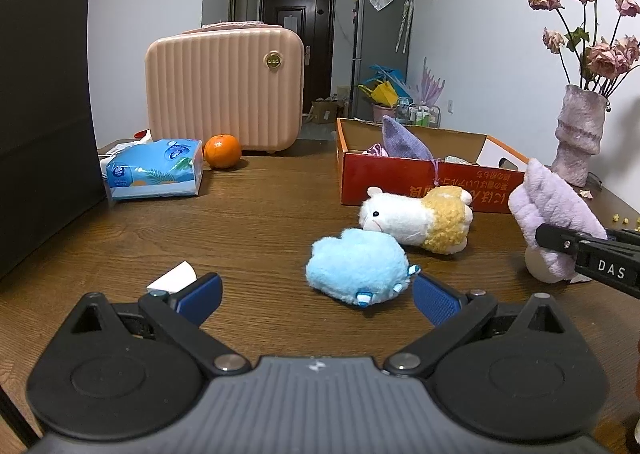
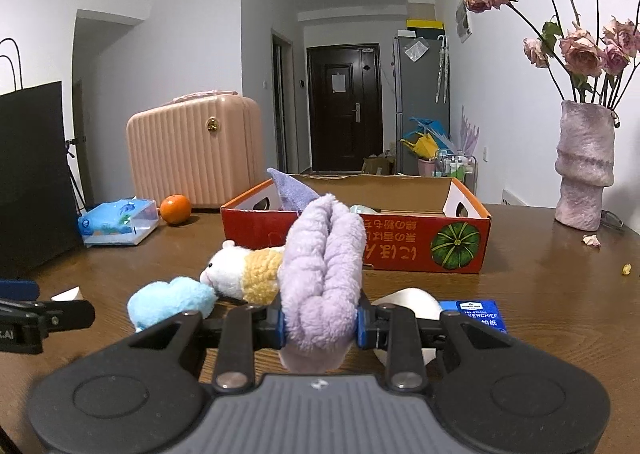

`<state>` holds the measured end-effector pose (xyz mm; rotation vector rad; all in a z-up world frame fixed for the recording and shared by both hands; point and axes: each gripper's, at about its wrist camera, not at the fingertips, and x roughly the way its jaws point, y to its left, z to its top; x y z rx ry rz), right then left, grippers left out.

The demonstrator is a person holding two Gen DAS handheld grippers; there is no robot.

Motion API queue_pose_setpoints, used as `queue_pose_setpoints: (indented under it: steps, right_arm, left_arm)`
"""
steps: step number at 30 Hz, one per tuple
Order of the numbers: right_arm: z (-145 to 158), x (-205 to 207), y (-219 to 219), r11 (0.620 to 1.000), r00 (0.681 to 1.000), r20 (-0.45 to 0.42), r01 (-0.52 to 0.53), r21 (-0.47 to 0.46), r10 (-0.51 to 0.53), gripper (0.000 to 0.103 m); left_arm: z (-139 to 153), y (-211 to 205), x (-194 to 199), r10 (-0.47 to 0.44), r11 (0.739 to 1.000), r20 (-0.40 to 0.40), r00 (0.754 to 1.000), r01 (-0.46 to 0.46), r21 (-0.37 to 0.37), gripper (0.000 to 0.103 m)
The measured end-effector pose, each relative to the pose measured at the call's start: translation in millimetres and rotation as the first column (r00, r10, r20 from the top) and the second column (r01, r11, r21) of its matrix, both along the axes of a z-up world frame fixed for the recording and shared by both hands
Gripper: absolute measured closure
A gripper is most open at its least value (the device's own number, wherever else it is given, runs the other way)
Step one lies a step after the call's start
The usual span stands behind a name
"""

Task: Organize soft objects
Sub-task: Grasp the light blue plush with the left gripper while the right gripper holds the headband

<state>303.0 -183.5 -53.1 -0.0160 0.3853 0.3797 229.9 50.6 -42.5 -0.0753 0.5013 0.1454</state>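
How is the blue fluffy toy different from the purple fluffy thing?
The blue fluffy toy lies on the table; the purple fluffy thing is pinched in the right claw, lifted off it. The blue one is a round, puffy lump; the purple one is long and folded into soft ridges. Nothing grips the blue toy: the left claw is open near it. Both look soft and fuzzy.

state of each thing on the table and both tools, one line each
right tool: shut on purple plush, lifted
left tool: open, holding nothing
blue plush: lying on table
alpaca: lying on its side
box: open, purple cloth inside
orange: whole
suitcase: closed, upright
vase: upright, holds dried roses
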Motion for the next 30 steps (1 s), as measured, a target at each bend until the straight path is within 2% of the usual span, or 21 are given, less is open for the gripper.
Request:
queue_pose_setpoints:
  steps: [6, 15, 22, 30]
  right_arm:
    - [-0.2, -0.6, -0.4, 1.0, 1.0, 0.0, 0.0, 0.003, 0.0, 0.074]
    - [-0.3, -0.7, -2.1, 1.0, 1.0, 0.004, 0.011, 0.006, -0.011, 0.074]
    - [-2.0, 1.3, -1.9, 1.0, 1.0, -0.004, 0.017, -0.001, -0.017, 0.074]
    - [-3.3, 2.8, -1.4, 1.0, 1.0, -0.01, 0.019, -0.004, -0.019, 0.074]
  left_arm:
    - [0.5, 1.1, 9.4, -0.008, 1.0, -0.02, 1.0, 0.008, -0.001, 0.0]
    - [-2.6, -10.6, 45.1, -0.053, 0.997, -0.09, 0.995, 0.058, 0.058, 0.0]
    - [-16.9, -15.4, 77.6, -0.053, 0.997, -0.157, 0.986, 0.06, 0.038, 0.0]
    - [-28.0, -18.5, 97.0, -0.048, 0.997, -0.195, 0.98, 0.057, 0.041, 0.0]
